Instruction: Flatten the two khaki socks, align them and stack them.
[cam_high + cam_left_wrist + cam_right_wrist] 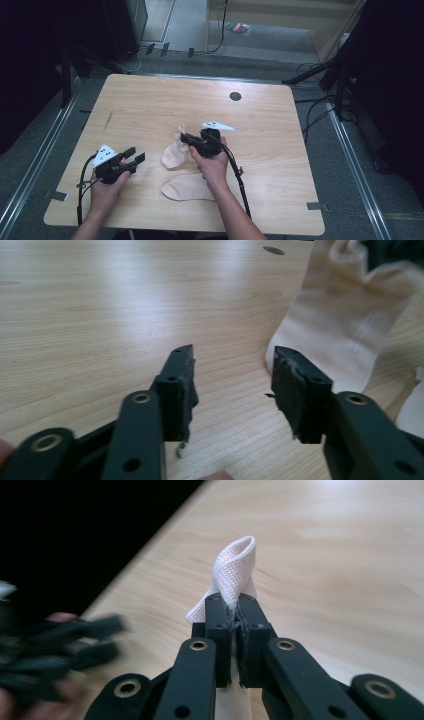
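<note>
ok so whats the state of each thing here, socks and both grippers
lifted sock: cuff pinched and raised, toe end on the table
flat sock: lying flat on the table, near the right hand, not gripped
right gripper: shut on the lifted sock's cuff
left gripper: open, nothing between its jaws, just above the table beside the lifted sock

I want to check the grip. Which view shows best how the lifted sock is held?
The right gripper view: the right gripper has its jaws shut on a fold of the sock, seen close. The high view shows the sock hanging small. The left gripper view shows its cloth, not the grip.
</note>
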The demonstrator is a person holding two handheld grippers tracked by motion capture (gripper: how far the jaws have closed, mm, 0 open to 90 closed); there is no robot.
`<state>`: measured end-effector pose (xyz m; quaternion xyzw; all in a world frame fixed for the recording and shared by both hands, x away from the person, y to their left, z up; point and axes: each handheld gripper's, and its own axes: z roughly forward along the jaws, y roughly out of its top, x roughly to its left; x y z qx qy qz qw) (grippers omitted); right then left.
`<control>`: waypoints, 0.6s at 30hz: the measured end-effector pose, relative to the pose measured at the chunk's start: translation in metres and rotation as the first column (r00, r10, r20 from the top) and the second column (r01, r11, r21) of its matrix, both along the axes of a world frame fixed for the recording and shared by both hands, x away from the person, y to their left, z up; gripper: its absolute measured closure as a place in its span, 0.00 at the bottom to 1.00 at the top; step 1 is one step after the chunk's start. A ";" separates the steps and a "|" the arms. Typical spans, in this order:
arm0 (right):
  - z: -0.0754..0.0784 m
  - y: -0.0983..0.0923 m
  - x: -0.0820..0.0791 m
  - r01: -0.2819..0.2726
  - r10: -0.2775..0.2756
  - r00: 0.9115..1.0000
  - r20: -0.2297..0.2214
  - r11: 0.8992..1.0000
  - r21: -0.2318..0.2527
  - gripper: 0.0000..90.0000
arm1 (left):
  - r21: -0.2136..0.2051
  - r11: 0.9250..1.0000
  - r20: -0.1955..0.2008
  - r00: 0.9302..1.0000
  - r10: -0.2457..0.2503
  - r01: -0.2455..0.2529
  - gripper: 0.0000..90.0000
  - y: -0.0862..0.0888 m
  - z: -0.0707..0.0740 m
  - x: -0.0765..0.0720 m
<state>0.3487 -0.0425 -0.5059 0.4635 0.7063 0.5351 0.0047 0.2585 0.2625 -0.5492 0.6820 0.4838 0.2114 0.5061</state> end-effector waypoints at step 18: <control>-0.032 -0.108 0.006 0.331 -0.340 0.940 -0.021 0.927 -0.178 0.64 | 0.003 1.000 -0.041 0.999 -0.006 0.006 0.83 -0.002 -0.001 0.003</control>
